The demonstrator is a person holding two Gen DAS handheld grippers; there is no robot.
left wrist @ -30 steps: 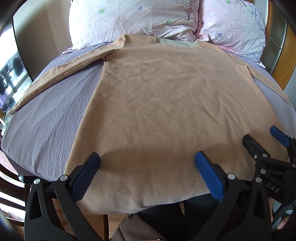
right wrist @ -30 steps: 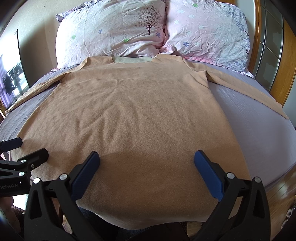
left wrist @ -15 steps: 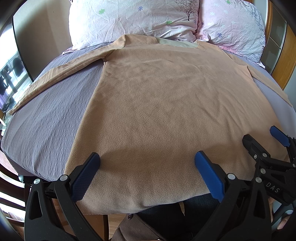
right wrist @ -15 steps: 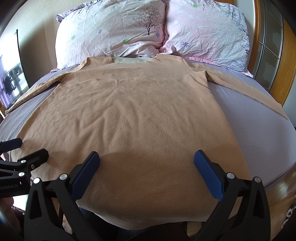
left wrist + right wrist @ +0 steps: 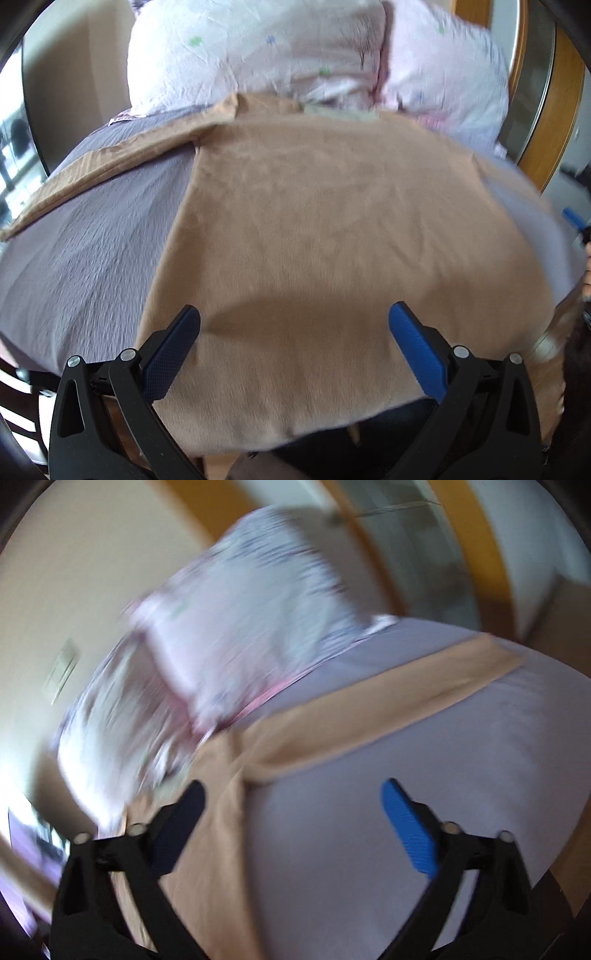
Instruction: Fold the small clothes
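Note:
A tan long-sleeved top (image 5: 332,229) lies flat on the bed, collar toward the pillows and hem toward me. Its left sleeve (image 5: 110,162) stretches out to the left. My left gripper (image 5: 295,332) is open and empty, just above the hem. My right gripper (image 5: 291,812) is open and empty, over the top's right side near the armpit, with the right sleeve (image 5: 388,709) running away to the upper right. The right wrist view is tilted and blurred. A blue fingertip of the right gripper (image 5: 573,218) shows at the right edge of the left wrist view.
A lilac-grey sheet (image 5: 81,258) covers the bed. Two pale flowered pillows (image 5: 258,55) stand at the head, also in the right wrist view (image 5: 240,627). A wooden bed frame (image 5: 554,110) rises at the right. The bed's near edge lies just below the hem.
My right gripper has swung quickly right and forward, from the hem to the right sleeve side, rolling its view. My left gripper has moved forward slightly. Both stay open.

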